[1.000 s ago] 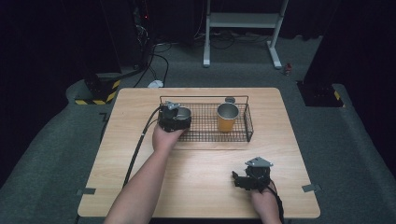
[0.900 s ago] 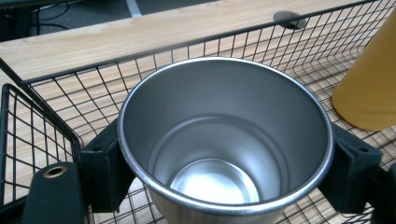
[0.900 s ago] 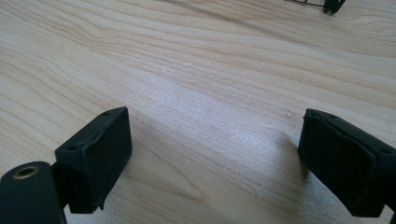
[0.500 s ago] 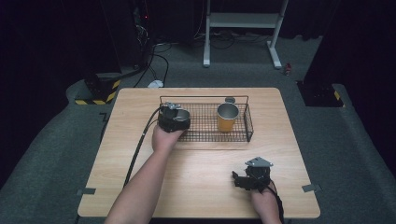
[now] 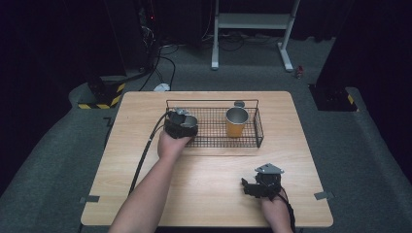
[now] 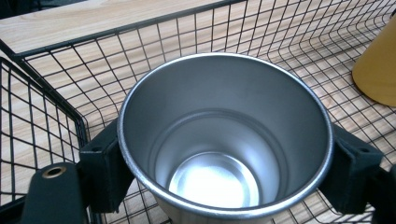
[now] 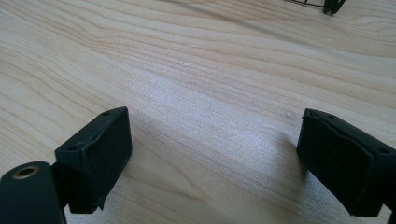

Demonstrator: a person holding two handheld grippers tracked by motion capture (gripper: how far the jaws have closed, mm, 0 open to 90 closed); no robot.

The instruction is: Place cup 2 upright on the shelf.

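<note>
High view: a wooden table (image 5: 209, 194) w/ a black wire basket (image 5: 257, 127) sitting toward its far side. A person's forearms are coming in from the near edge, each hand holding a black two-jaw gripper.

The left gripper (image 5: 180, 125) is sitting at the basket's left end, its cable trailing back along the forearm toward the near-left. It's gripping a silver metal cup (image 5: 188, 121): the jaws are pressing on opp. sides of the cup, just below the rim. In the left gripper view the cup (image 6: 224, 140) is standing upright, mouth open to the camera, shiny inside and holding nothing, w/ one black pad (image 6: 105, 172) touching its left wall and the other touching its right. The cup is sitting inside the basket's left portion, w/ the basket mesh (image 6: 56, 98) showing behind and beside it and the wood showing through. Can't tell if the cup's base is resting on the mesh or hanging just above it.

A second cup, yellow-orange w/ a silver inside (image 5: 236, 121), is standing upright in the basket, right of centre, well apart from the held cup. Its yellow side (image 6: 376, 70) is showing at the right edge of the left gripper view.

The right gripper (image 5: 262, 183) is lying near the table's near-right corner, well apart from the basket, a grey three-cornered plate on top. Right gripper view: its jaws are standing wide apart, w/ bare wood (image 7: 210, 93) between the pads (image 7: 95, 154), and nothing held.
</note>
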